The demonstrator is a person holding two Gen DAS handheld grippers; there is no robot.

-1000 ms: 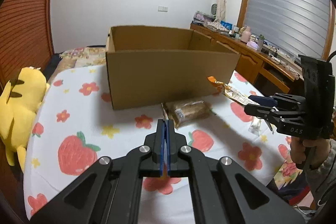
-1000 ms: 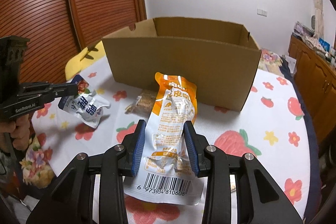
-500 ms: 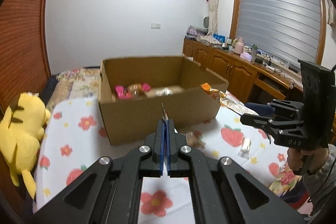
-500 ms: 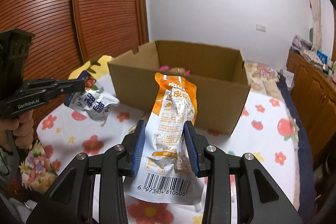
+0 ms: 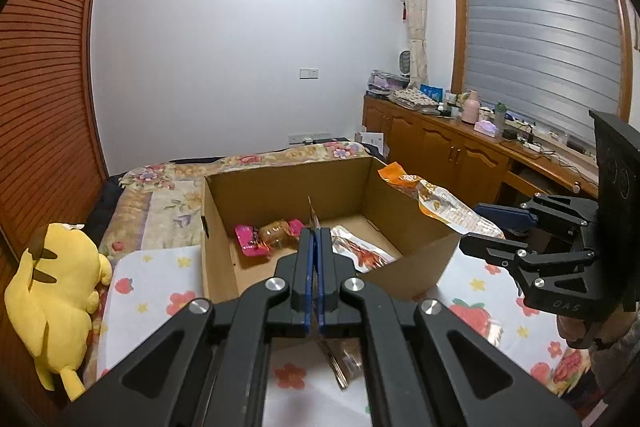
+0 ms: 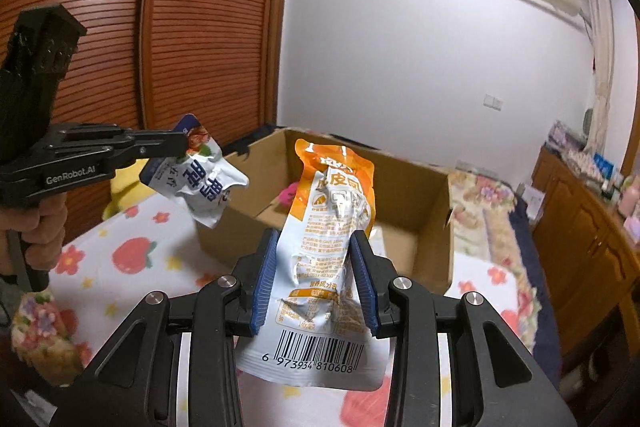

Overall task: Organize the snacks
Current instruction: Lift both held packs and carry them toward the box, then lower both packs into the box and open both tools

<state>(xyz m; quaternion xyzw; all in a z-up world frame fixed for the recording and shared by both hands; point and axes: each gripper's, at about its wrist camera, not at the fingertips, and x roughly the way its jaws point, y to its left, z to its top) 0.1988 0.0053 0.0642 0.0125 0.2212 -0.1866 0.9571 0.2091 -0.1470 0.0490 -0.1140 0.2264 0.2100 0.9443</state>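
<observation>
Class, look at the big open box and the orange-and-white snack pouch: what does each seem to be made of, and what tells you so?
Cardboard box: plain brown cardboard, matte, with raw cut edges and folded corners.
Orange-and-white pouch: probably thin plastic film, glossy; it wrinkles, catches the light, and carries a printed barcode.

Left gripper (image 5: 315, 247) jaws closed on thin packet edge (image 5: 312, 213). Box (image 5: 408, 277) just ahead, below tips; pink snack (image 5: 250, 239) inside. Right gripper (image 5: 486, 229) to right, holding orange pouch (image 5: 436, 201) over box wall.
</observation>
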